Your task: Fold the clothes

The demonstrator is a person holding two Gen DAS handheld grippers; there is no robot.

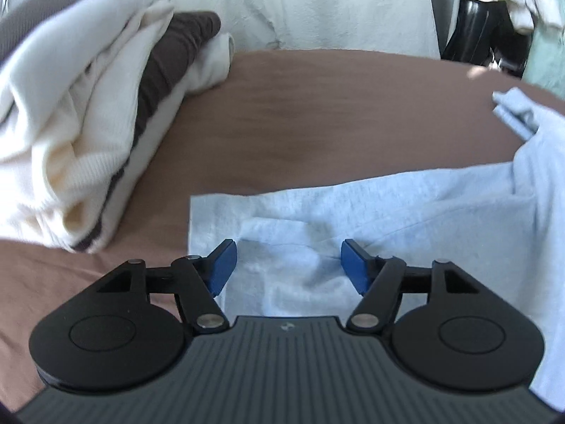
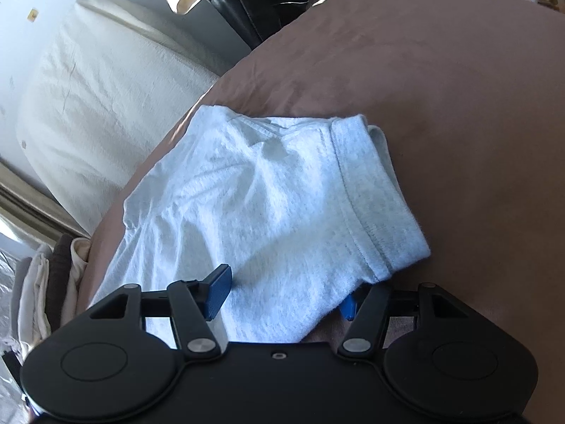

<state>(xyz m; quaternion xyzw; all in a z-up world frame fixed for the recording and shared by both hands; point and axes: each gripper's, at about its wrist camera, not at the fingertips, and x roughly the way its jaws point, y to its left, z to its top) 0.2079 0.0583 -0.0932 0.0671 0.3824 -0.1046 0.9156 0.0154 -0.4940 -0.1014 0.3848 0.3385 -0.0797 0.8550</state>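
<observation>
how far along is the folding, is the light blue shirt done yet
Done: a stack of folded cream and brown clothes sits at the left of the brown bed cover. In hand: the light blue shirt lies partly folded; left gripper and right gripper are both open over it. Left: the final folds and stacking.

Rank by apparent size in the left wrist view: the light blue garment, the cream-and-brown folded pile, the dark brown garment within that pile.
1. Light blue garment and cream-and-brown folded pile: look alike; nearness makes ranking unsure.
2. Dark brown garment: smallest.
</observation>
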